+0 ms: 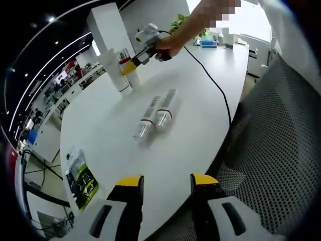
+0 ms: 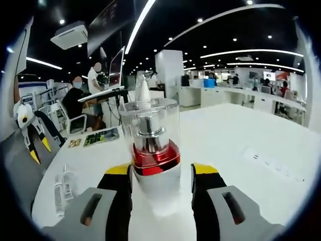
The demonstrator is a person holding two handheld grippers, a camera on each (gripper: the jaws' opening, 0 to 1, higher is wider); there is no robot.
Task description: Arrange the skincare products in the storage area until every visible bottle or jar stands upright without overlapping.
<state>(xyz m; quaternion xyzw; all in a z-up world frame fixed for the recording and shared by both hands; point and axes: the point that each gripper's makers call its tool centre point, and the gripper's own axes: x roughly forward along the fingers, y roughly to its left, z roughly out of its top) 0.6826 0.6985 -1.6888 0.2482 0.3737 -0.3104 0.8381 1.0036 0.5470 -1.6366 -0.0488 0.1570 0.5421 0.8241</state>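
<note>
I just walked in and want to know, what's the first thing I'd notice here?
Right up close in the right gripper view, a clear bottle with a shiny red band stands upright between the right tool's yellow tips. In the left gripper view, two clear tubes lie flat side by side in the middle of the white table. Farther back, a tall white bottle stands upright there.

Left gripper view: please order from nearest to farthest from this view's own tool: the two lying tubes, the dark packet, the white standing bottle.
1. Dark packet, at the table edge, left of the left tool.
2. Two lying tubes, mid-table.
3. White standing bottle, far side, by the right tool.
</note>
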